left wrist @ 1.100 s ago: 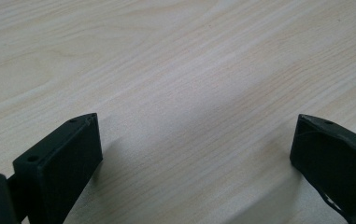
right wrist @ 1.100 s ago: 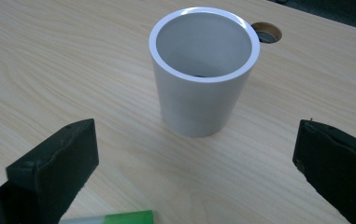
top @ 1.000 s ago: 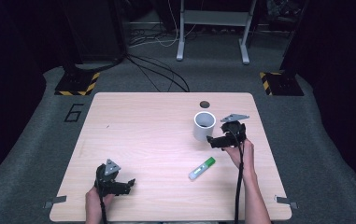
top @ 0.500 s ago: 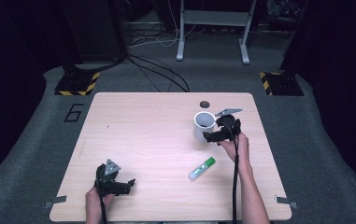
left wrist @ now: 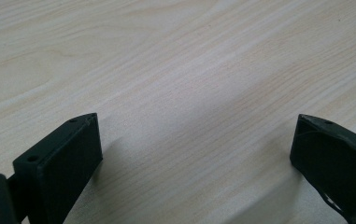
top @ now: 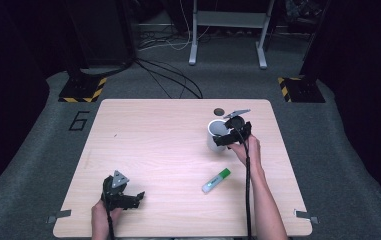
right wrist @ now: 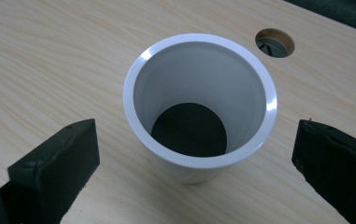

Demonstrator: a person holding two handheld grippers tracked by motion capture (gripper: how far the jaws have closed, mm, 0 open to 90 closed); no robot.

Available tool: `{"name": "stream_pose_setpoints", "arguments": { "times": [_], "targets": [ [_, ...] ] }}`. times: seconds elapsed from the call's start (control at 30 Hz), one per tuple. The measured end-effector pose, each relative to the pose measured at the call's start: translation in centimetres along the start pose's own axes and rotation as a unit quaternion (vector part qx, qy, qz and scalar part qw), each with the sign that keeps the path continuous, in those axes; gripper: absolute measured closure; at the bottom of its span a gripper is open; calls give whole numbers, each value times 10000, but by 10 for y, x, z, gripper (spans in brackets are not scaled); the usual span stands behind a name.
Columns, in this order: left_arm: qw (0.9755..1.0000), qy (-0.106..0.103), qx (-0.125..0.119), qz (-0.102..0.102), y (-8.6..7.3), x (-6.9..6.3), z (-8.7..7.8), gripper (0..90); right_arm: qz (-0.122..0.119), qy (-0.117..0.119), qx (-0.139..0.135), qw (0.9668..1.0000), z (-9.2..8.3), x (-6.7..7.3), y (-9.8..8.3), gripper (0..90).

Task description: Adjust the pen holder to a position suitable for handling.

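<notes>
Right gripper [top: 224, 140] jaws spread wide, gripping nothing, poised either side of the white cup [top: 215, 133]. Cup upright just before the table's hole [top: 219, 111]. Left gripper [top: 134, 198] wide open, empty, well apart from cup.

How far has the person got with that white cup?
Little looks done: the white cup stands upright and empty on the table. In hand: the right gripper hangs open, jaws either side of the cup, not touching. Left: grasping it. The green-capped tube lies untouched; the left gripper is open, idle.
</notes>
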State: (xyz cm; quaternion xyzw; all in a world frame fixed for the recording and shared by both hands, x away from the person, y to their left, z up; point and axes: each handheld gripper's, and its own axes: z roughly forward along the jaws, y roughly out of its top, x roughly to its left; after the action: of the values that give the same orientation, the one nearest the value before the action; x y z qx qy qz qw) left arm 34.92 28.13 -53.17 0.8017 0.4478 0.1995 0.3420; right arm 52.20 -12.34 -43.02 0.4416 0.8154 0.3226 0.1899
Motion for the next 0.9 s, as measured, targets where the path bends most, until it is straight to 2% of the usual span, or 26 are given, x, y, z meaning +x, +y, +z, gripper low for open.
{"name": "stream_pose_setpoints", "arguments": {
  "times": [0.13,0.27,0.33,0.4,0.57,0.9],
  "targets": [
    [10000,4,-2,5,0,0,0,23,16,-16,16,10000,9,-4,2,3],
    [10000,3,-6,20,0,0,0,24,66,113,15,9999,17,-8,4,9],
    [10000,3,-8,12,0,0,0,23,102,81,-18,9999,19,-7,5,18],
    [10000,3,-8,10,0,0,0,23,15,39,36,10000,24,-6,5,23],
    [10000,3,-3,17,0,0,0,24,0,51,49,10000,31,-4,6,47],
    [10000,1,1,26,0,0,0,24,29,100,-88,9999,33,-5,4,57]
  ]
}}
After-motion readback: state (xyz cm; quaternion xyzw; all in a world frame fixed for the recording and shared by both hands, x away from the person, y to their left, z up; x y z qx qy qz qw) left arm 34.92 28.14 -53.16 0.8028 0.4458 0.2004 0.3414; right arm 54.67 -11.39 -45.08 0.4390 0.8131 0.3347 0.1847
